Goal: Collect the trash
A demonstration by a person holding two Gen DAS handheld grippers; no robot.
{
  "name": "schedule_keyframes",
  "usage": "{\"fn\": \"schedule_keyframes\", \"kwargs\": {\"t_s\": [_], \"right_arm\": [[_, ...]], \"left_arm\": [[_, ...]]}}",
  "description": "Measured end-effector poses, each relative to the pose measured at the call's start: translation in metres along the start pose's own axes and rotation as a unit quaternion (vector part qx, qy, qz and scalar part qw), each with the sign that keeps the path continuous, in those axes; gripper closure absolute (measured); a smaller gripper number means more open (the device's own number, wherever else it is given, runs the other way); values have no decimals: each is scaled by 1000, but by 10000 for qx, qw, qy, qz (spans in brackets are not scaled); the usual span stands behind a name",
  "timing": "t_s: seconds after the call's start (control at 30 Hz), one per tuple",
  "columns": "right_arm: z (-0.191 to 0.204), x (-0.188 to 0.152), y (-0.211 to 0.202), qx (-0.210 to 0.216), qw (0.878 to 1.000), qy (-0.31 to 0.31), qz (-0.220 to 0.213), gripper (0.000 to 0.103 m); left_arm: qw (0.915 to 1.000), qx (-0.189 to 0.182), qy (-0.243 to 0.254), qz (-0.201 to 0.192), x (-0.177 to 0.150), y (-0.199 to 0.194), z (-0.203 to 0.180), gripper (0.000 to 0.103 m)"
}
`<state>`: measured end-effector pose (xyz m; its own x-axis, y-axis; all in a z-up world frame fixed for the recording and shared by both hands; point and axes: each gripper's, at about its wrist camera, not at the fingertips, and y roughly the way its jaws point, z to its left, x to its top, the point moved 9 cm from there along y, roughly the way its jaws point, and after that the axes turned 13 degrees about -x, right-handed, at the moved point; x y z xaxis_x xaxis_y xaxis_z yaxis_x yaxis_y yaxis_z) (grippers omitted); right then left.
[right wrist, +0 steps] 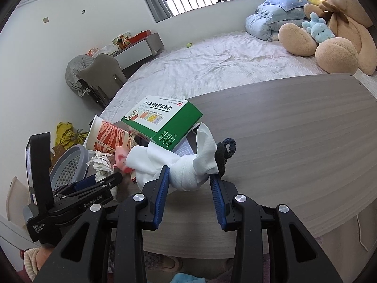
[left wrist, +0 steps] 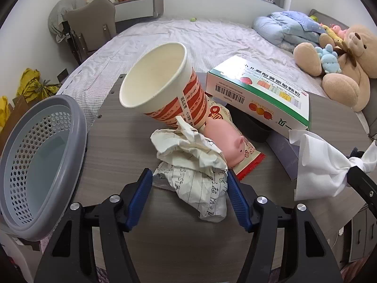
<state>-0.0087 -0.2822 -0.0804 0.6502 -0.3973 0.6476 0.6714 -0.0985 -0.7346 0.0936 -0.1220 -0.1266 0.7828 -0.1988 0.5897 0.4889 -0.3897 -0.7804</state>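
Note:
On the wooden table (left wrist: 113, 141) lies a crumpled sheet of lined paper (left wrist: 198, 184). My left gripper (left wrist: 188, 179) has it between its blue pads, which touch it on both sides. Behind it are a tipped red-and-white paper cup (left wrist: 162, 87), a pink pig toy (left wrist: 226, 146) on a red snack wrapper (left wrist: 251, 162), and a green-and-white medicine box (left wrist: 259, 89). My right gripper (right wrist: 189, 176) is shut on a bunched white tissue (right wrist: 188, 169), just above the table's near edge. That tissue (left wrist: 325, 165) also shows at the right of the left wrist view.
A grey perforated basket (left wrist: 40, 160) stands tilted at the table's left edge, with nothing in it. A black hair tie (right wrist: 223, 153) lies beside the tissue. A bed (right wrist: 212, 66) with a big teddy bear (right wrist: 339, 28) lies beyond; a chair (left wrist: 92, 28) stands far left.

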Motion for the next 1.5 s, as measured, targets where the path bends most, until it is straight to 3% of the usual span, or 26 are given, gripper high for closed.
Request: {"fn": "schedule_keyframes", "kwargs": {"t_s": [0.27,0.63,0.9,1.27,1.5], "right_arm": [[-1,12,-12,13,9999,-33,-150,69],[0,48,-40,-121,9983,-138,-556,69],[33,54,-55,-183,9949,-566,-820,69],[101,39,-25,422,9932,-1012,-396,69],[111,4,6,307,9910,-1282,232,69]], "left_arm": [[9996,136,201,-165,-2,-23,3,45],[9972,95,321,-674,15,-72,8,45],[9951,212,199,-942,25,-99,32,45],[9930,534,-68,-1051,24,-113,75,44],[9931,576,-289,-983,20,-109,97,45]]}}
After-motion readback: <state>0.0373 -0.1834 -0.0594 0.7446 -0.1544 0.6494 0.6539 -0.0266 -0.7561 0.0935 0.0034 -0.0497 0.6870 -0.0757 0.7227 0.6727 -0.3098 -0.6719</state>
